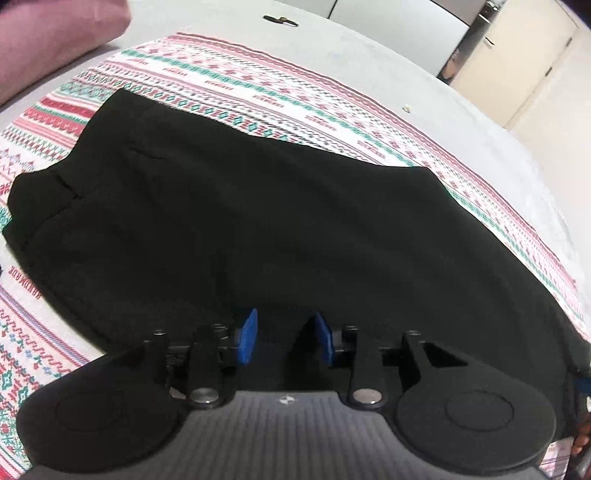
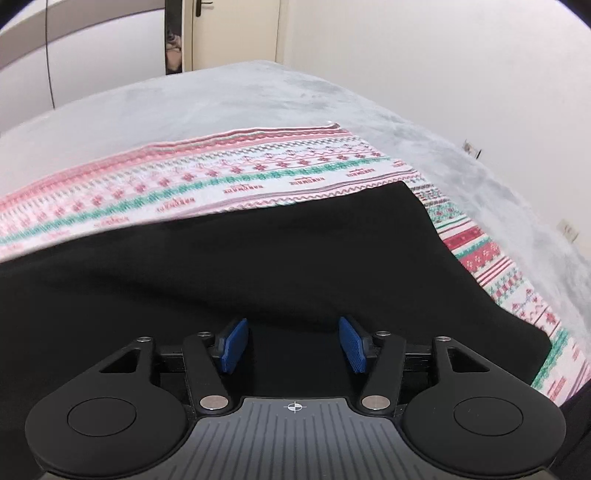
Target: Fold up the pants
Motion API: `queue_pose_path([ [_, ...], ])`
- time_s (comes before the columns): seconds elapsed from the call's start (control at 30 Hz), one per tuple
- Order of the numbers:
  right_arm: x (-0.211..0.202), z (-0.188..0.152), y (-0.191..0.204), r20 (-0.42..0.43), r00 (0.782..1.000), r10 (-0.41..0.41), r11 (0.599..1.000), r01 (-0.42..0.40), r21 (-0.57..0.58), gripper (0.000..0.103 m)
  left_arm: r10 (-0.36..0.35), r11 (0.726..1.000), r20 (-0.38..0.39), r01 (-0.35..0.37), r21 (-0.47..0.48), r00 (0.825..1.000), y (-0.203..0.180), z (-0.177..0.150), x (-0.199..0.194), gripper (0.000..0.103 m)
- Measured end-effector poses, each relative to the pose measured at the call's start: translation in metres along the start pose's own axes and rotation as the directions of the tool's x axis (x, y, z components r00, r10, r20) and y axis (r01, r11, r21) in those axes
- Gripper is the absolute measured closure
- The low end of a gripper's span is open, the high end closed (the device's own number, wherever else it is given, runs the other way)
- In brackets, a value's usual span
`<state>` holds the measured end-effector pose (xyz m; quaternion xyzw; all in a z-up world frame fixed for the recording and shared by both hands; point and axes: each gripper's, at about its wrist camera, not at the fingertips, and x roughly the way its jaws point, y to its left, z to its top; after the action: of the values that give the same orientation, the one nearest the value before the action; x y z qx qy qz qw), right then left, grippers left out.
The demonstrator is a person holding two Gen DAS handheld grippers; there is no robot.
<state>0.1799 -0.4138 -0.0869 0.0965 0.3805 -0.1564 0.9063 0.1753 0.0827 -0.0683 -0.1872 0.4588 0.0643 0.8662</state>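
Black pants (image 1: 240, 206) lie flat on a patterned red, green and white cloth (image 1: 258, 88), waistband end at the left. My left gripper (image 1: 284, 332) is open, its blue pads (image 1: 248, 330) low over the near edge of the pants with nothing between them. In the right wrist view the pants (image 2: 295, 258) fill the lower half, their far end squared off at the right. My right gripper (image 2: 293, 343) is open and empty, its blue pads (image 2: 354, 343) just above the black fabric.
The patterned cloth (image 2: 221, 177) lies on a grey plush bed cover (image 2: 221, 99). A pink cushion (image 1: 48, 40) sits at the far left. A small dark object (image 1: 280, 19) lies on the cover at the back. Walls and doors stand beyond.
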Motion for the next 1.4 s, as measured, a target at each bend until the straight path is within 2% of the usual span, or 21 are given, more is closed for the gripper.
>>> queue_pose_path([
  [0.07,-0.007,0.003,-0.004,-0.015,0.997,0.071,0.997,-0.071,0.009,0.036,0.003,0.999,0.005,-0.003,0.033,1.000,-0.003,-0.001,0.000,0.036],
  [0.13,-0.016,0.003,0.002,-0.007,0.994,0.110,0.994,-0.110,0.007,0.015,0.013,0.998,0.013,-0.014,0.063,1.000,-0.009,-0.002,0.000,0.031],
  [0.2,-0.021,0.003,0.006,-0.014,0.981,0.192,0.981,-0.192,0.013,0.014,0.013,0.996,0.018,-0.014,0.085,1.000,-0.015,-0.005,-0.001,0.028],
  [0.27,-0.024,0.002,0.014,-0.048,0.956,0.288,0.957,-0.289,-0.014,0.014,-0.017,0.994,0.014,0.015,0.110,1.000,-0.022,-0.007,0.000,0.021],
  [0.33,-0.021,-0.005,0.026,-0.106,0.942,0.319,0.940,-0.329,-0.092,0.014,-0.032,0.991,0.007,0.031,0.130,0.999,-0.025,-0.009,0.000,0.017],
  [0.43,-0.004,-0.018,0.033,-0.152,0.967,0.204,0.954,-0.231,-0.189,0.017,-0.027,0.991,-0.004,0.027,0.130,1.000,-0.024,-0.010,0.004,0.017],
  [0.5,-0.002,-0.019,0.023,-0.099,0.975,0.198,0.954,-0.215,-0.207,0.017,-0.030,0.992,-0.006,0.030,0.123,1.000,-0.023,-0.008,0.006,0.016],
  [0.57,0.005,-0.016,0.003,-0.062,0.992,0.107,0.978,-0.116,-0.171,0.017,-0.029,0.993,-0.007,0.030,0.119,1.000,-0.021,-0.007,0.007,0.016],
  [0.7,0.016,-0.008,-0.057,-0.024,1.000,-0.014,1.000,0.014,0.007,0.017,-0.026,0.993,-0.009,0.027,0.116,1.000,-0.027,-0.005,0.010,0.016],
  [0.8,0.015,-0.005,-0.094,-0.026,0.978,-0.207,0.974,0.209,0.091,0.018,-0.037,0.994,-0.014,0.038,0.100,0.999,-0.029,-0.007,0.009,0.015],
  [0.87,0.011,-0.006,-0.123,-0.033,0.975,-0.220,0.957,0.222,0.184,0.020,-0.042,0.994,-0.018,0.043,0.098,0.999,-0.031,-0.007,0.010,0.015],
  [0.9,0.007,-0.006,-0.133,-0.042,0.965,-0.259,0.940,0.262,0.216,0.029,-0.044,0.994,-0.019,0.046,0.098,0.999,-0.031,-0.007,0.010,0.015],
  [0.97,-0.003,-0.004,-0.147,-0.043,0.941,-0.335,0.906,0.335,0.261,0.030,-0.046,0.994,-0.020,0.048,0.102,0.999,-0.033,-0.007,0.010,0.014],
  [1.0,-0.008,-0.006,-0.153,-0.029,0.950,-0.312,0.907,0.306,0.290,0.030,-0.045,0.993,-0.019,0.047,0.104,0.999,-0.033,-0.008,0.011,0.014],
  [1.07,-0.009,-0.011,-0.168,-0.062,0.977,-0.203,0.916,0.212,0.340,0.031,-0.045,0.993,-0.014,0.046,0.107,0.999,-0.033,-0.008,0.012,0.013],
  [1.1,-0.006,-0.013,-0.173,-0.080,0.982,-0.172,0.918,0.190,0.349,0.031,-0.045,0.993,-0.011,0.046,0.111,0.999,-0.032,-0.009,0.012,0.013],
  [1.17,-0.004,-0.017,-0.166,-0.076,0.982,-0.172,0.942,0.187,0.280,0.029,-0.034,0.992,-0.009,0.034,0.120,0.999,-0.034,-0.010,0.014,0.013],
  [1.2,-0.003,-0.017,-0.164,-0.076,0.981,-0.176,0.951,0.190,0.245,0.033,-0.032,0.991,-0.005,0.032,0.131,0.999,-0.036,-0.010,0.013,0.012],
  [1.23,-0.006,-0.018,-0.157,-0.065,0.984,-0.169,0.958,0.179,0.225,0.057,-0.028,0.989,-0.001,0.027,0.146,1.000,-0.038,-0.012,0.014,0.011],
  [1.3,-0.005,-0.014,-0.155,-0.053,0.988,-0.142,0.967,0.150,0.207,0.085,-0.015,0.985,0.007,0.013,0.174,1.000,-0.042,-0.014,0.016,0.010],
  [1.4,-0.006,-0.012,-0.149,-0.035,0.985,-0.170,0.967,0.174,0.185,0.090,-0.014,0.983,0.011,0.011,0.181,1.000,-0.043,-0.012,0.017,0.010],
])
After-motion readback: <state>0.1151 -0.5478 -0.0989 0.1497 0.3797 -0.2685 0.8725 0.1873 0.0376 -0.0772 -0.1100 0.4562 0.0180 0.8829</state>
